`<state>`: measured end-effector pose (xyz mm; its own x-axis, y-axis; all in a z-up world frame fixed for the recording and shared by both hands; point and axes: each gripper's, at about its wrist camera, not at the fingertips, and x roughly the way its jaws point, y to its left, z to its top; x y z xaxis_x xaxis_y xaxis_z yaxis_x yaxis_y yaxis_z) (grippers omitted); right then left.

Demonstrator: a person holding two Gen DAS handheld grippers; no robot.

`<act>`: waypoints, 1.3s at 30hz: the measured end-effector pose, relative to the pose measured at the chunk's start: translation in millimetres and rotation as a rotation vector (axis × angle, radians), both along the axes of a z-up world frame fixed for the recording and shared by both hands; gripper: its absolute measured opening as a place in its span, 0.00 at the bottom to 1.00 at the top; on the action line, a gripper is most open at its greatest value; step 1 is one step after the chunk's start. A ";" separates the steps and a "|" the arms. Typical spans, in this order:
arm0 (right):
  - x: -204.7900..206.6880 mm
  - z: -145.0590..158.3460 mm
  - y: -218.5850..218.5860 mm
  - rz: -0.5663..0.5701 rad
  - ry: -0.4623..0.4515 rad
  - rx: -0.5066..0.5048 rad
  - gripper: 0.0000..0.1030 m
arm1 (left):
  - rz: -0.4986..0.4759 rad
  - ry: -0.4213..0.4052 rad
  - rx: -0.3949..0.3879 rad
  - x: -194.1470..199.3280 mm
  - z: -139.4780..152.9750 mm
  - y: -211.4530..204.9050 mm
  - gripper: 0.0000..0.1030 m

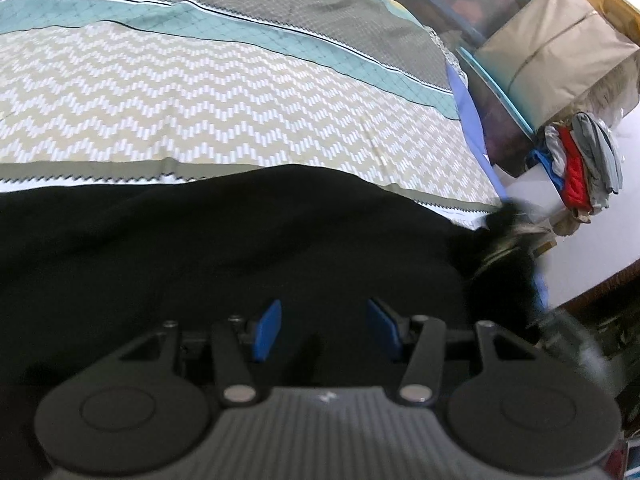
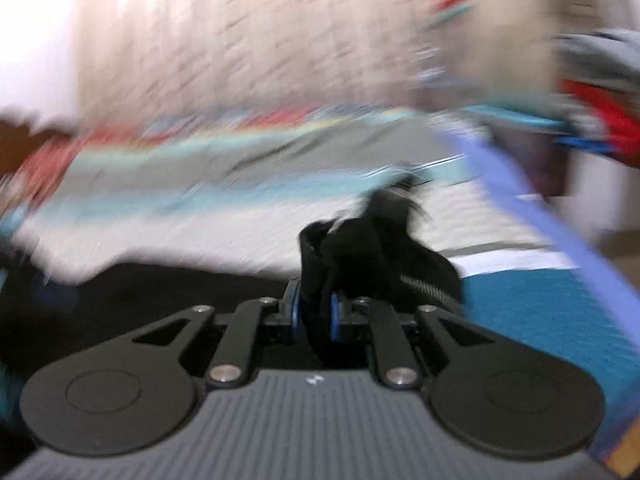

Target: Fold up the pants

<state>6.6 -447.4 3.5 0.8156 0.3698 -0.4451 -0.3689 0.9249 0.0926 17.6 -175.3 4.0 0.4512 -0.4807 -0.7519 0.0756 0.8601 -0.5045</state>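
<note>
The right gripper (image 2: 314, 314) is clenched on a bunched end of the black pants (image 1: 224, 240), a zipper showing at its 3 o'clock, probably gripped there to drag or lift that end for a fold; its view is smeared with motion blur. The left gripper (image 1: 325, 330) hangs released over the dark cloth, jaws apart, nothing between them, likely waiting to pin or take a grip; the pants lie on the patterned bedspread (image 1: 224, 92), long axis seemingly from 9 to 3 o'clock, gathered end toward 3.
</note>
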 end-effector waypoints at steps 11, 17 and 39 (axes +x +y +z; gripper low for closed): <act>-20.3 17.2 23.1 0.140 0.035 0.016 0.52 | 0.137 -0.036 -0.031 -42.5 13.2 66.5 0.50; 6.0 17.0 4.9 -0.001 0.081 0.169 0.29 | 0.233 -0.091 -0.011 -77.1 29.5 108.8 0.52; 11.2 26.8 168.2 0.281 0.353 0.288 0.22 | 0.558 0.015 -0.221 -141.9 -36.0 230.5 0.93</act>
